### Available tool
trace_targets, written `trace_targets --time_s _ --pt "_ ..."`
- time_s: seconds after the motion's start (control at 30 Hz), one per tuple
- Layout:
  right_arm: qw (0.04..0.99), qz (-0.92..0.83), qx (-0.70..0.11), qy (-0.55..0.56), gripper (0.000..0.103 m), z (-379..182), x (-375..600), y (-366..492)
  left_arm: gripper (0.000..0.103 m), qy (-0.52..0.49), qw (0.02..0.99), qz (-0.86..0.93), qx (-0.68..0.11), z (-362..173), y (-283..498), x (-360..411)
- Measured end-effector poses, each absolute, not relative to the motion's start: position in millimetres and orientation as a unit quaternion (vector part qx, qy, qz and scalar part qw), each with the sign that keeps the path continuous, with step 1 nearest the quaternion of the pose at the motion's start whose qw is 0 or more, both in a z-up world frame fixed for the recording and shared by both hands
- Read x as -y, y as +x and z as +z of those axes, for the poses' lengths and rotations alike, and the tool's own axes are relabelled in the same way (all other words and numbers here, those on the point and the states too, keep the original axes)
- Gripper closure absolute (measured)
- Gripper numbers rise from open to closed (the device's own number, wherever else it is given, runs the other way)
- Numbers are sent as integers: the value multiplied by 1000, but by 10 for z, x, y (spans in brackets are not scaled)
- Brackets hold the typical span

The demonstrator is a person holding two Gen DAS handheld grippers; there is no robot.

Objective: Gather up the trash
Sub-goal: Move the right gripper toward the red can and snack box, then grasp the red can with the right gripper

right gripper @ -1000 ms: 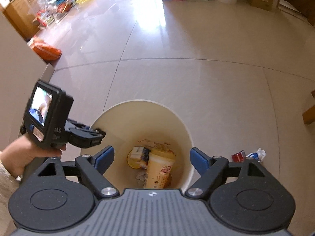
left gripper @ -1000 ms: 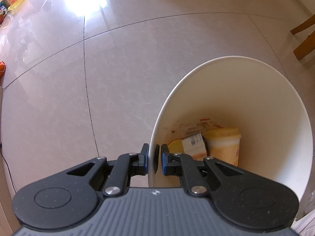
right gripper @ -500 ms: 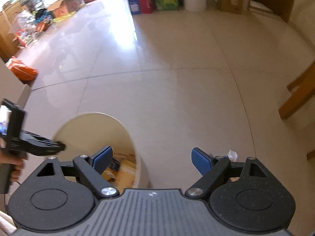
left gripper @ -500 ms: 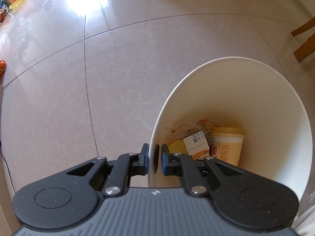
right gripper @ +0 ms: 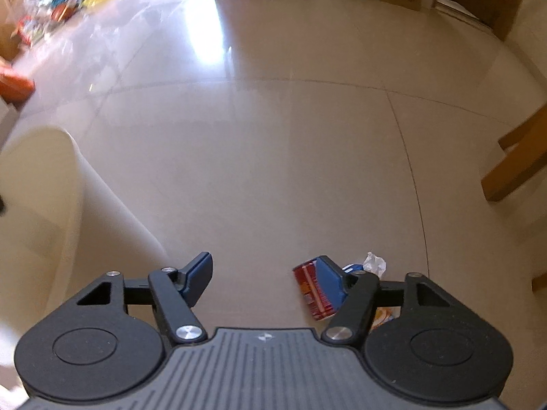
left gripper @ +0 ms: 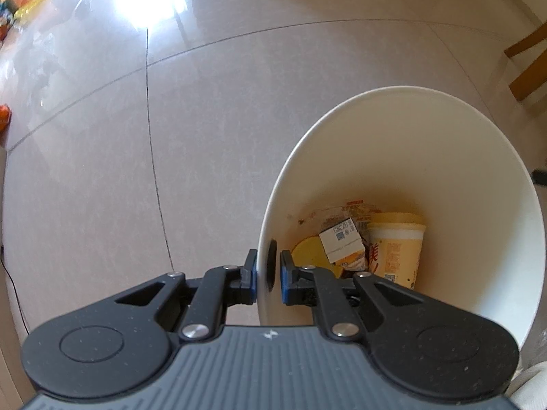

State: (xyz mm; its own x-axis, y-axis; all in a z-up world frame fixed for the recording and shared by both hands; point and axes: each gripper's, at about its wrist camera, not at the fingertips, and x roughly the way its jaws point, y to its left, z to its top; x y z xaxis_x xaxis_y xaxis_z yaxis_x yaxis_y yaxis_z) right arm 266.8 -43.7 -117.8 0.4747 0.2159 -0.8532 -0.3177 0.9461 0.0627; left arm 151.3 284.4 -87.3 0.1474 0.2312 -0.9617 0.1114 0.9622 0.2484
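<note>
Smooth cream plastic fills our left wrist view: the round, tapering trash bin (left gripper: 444, 157) has its thin rim pinched by our left gripper (left gripper: 268, 275), one blue-padded finger outside the wall and the other inside, clamped on it as they were a second ago. Beyond the inner finger, at the bin's bottom, we see a pale yellow paper cup (left gripper: 396, 247) with printed lettering, a small white carton (left gripper: 340, 239) bearing a code label, and a crinkled wrapper behind them; what lies beneath is hidden. Left of the outer finger spreads glossy beige floor tile (left gripper: 102, 171) with dark grout lines. The bin's contents sit a little further right than before.

In the right wrist view our right gripper (right gripper: 265, 282) has its fingers spread wide, nothing between them. The view has swung since the last frame — the bin (right gripper: 44, 188) is now a blurred cream wall to the left of the left finger, its contents out of sight. Just past the right fingertip, a red ribbed can-like piece (right gripper: 312, 294) lies on the tile, partly covered by the blue pad, with crumpled white paper (right gripper: 374, 263) beside it. A scrap of yellowish packaging under the finger linkage is too hidden to identify. Wooden furniture legs (right gripper: 512, 167) stand further right.
</note>
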Motion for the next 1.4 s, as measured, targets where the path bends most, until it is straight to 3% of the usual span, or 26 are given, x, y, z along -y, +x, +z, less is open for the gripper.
trace_targets --time_s 0.53,0.97,1.4 --pt "819 135 -543 -130 42 -2722 489 3058 93 132 740 48 -658 -910 1530 -2825" --pt "806 120 -557 -163 45 -3003 426 3146 93 130 738 51 -660 -923 1545 -2822" --pt "795 104 -587 -111 46 -2998 465 3269 93 131 738 49 -660 -929 1542 -2830"
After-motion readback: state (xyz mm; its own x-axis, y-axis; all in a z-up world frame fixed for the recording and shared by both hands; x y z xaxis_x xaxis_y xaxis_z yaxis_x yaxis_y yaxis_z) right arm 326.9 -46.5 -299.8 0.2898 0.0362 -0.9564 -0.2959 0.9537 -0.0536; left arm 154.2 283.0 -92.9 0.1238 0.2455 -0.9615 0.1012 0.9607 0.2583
